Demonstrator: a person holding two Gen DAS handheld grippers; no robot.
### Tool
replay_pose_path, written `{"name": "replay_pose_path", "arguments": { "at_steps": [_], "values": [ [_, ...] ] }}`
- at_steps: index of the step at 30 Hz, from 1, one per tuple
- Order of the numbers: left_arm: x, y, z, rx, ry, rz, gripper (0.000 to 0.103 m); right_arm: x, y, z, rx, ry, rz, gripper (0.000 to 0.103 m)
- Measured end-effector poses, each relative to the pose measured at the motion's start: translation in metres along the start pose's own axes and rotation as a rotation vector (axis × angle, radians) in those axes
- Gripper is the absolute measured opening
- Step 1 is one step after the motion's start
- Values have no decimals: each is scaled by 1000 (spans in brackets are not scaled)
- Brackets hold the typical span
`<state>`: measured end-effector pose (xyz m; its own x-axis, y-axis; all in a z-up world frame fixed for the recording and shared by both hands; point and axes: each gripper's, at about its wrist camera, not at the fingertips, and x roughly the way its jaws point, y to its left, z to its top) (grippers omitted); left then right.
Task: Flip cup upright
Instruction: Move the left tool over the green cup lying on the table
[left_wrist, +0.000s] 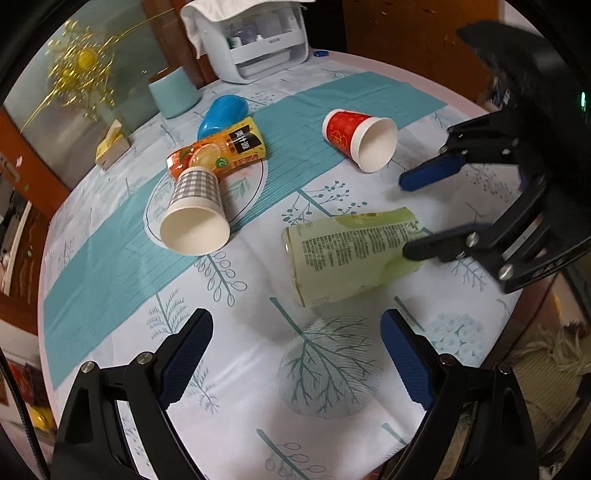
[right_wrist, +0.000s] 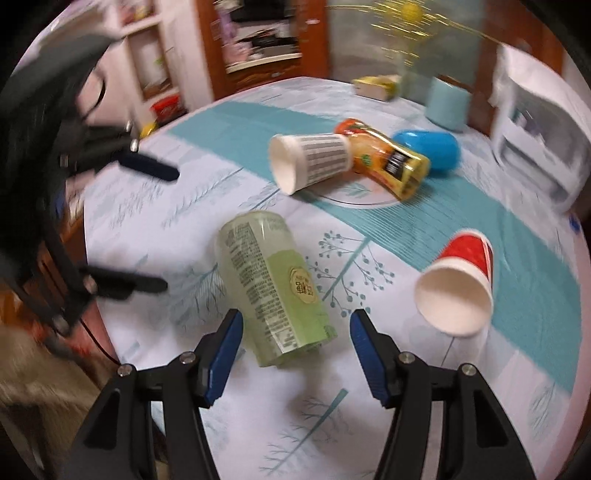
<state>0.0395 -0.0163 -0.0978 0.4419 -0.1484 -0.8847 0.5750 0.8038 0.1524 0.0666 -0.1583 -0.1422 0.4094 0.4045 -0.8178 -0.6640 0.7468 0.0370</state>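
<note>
A red paper cup (left_wrist: 356, 137) lies on its side on the round table, mouth toward me; it also shows in the right wrist view (right_wrist: 460, 284). A grey-checked paper cup (left_wrist: 195, 212) lies on its side too, and it shows in the right wrist view (right_wrist: 308, 160). My left gripper (left_wrist: 295, 328) is open and empty above the tablecloth. My right gripper (right_wrist: 295, 328) is open, its fingers either side of the end of a lying pale green bottle (right_wrist: 267, 291). The right gripper also shows in the left wrist view (left_wrist: 404, 218).
An orange juice bottle (left_wrist: 221, 147) and a blue oval object (left_wrist: 221, 112) lie behind the checked cup. A teal container (left_wrist: 173, 92), a white organizer (left_wrist: 255, 40) and a yellow box (left_wrist: 110, 146) stand at the far edge. The table edge (left_wrist: 46, 236) runs at left.
</note>
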Motion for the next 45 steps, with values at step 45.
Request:
{"name": "replay_pose_path", "arguments": {
  "at_steps": [45],
  "values": [
    [55,-35,51,480,104,-12,91,-33,-17,-43,722,-48,-270,61]
  ]
}}
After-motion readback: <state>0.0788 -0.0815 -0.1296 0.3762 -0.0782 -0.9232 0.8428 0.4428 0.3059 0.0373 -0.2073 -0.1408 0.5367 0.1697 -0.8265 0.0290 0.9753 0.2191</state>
